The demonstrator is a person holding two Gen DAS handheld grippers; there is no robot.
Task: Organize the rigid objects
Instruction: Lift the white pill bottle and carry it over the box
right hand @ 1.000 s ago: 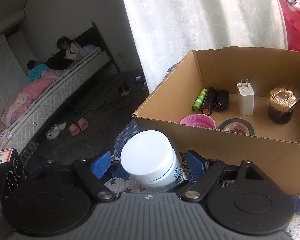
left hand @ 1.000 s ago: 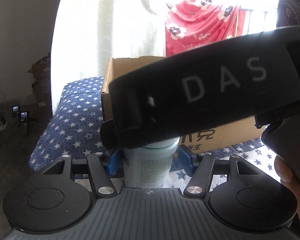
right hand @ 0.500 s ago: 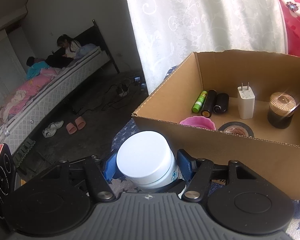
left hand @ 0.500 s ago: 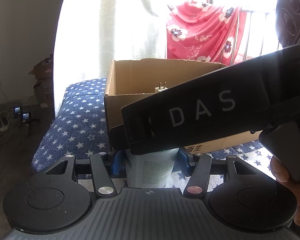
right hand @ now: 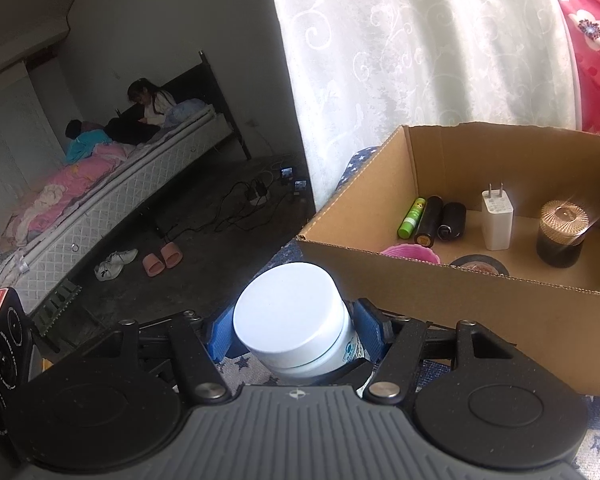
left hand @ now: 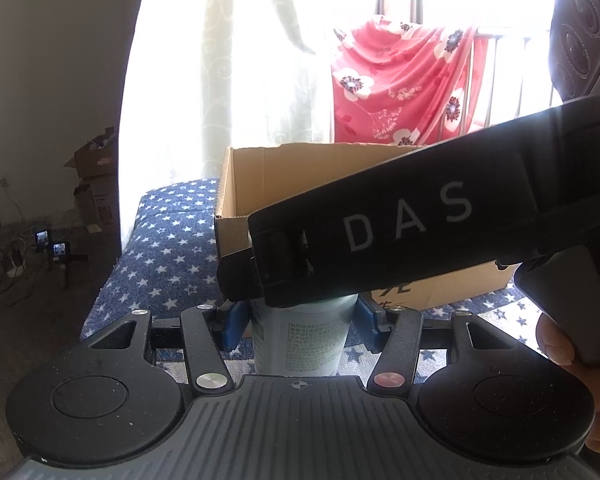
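Left gripper (left hand: 302,320): my blue pads sit on either side of the white jar's body, low on its printed label. They look close against it, but the right device hides the upper part and I cannot tell for sure that they press.
White jar (right hand: 290,316): upright on the star-print cloth (left hand: 160,248), just in front of the near wall of the cardboard box (right hand: 440,292). White round lid on top, pale body below.
Right gripper (right hand: 294,330): my blue pads are in against the jar just under its lid, one on each side, holding it. From the left wrist view the black body of this device lies across the jar top, lettered "DAS".
Right hand (left hand: 580,368): part of it shows at the edge, wrapped on the handle.
Box contents, left to right: green tube (right hand: 411,218) lying down, two black cylinders (right hand: 440,222) beside it, white plug adapter (right hand: 497,218) standing prongs up, dark jar with gold lid (right hand: 562,234) upright. Against the near wall, a pink cup rim (right hand: 410,254) and a roll of black tape (right hand: 480,266), both partly hidden.
Behind box: white patterned curtain (right hand: 400,60), red floral cloth (left hand: 400,88) hanging.
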